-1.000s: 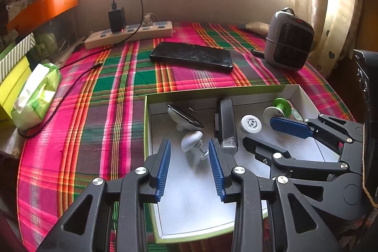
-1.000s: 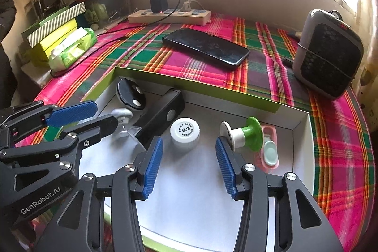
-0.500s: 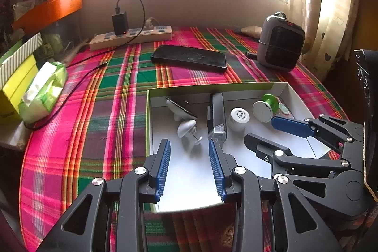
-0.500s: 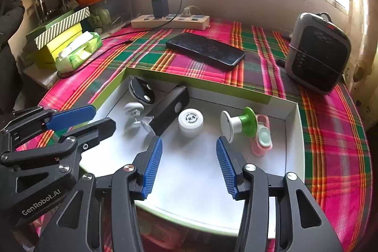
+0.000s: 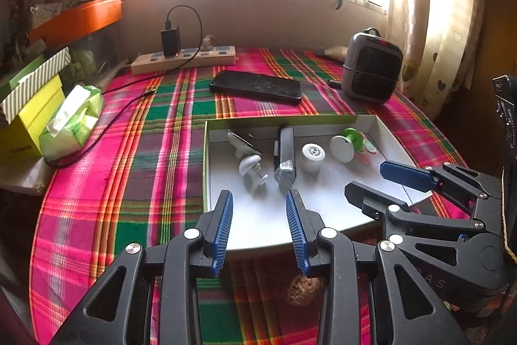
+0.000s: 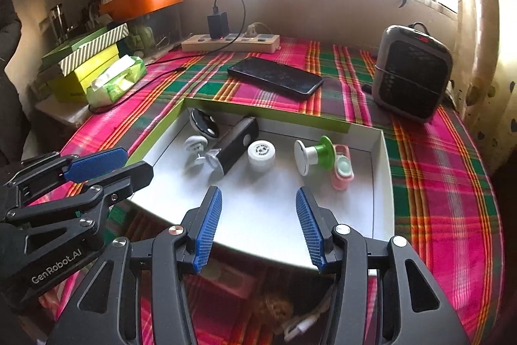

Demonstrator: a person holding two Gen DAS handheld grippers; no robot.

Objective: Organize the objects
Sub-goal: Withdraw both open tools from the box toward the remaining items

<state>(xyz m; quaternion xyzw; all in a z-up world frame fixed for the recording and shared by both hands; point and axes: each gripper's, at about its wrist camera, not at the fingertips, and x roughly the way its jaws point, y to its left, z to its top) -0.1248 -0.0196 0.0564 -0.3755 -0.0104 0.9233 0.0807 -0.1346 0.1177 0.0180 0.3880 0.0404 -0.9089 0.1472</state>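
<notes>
Both grippers hover at the near edge of the shallow white cardboard box with green sides [image 6: 381, 183] on the plaid-clothed tabletop [image 6: 436, 183]. The left gripper [image 5: 259, 227] has its blue-padded fingers parted and empty; the right gripper [image 6: 258, 227] likewise, a bit wider. Inside, lined along the far wall: a black rectangular device [image 6: 236, 143], a white round cap [image 6: 261, 152], a green-and-white spool [image 6: 315, 154], a pink holder [image 6: 342, 172]. The risk, I'd say: the pieces sit close, so reaching for one could knock its neighbour, or nudge the light box.
</notes>
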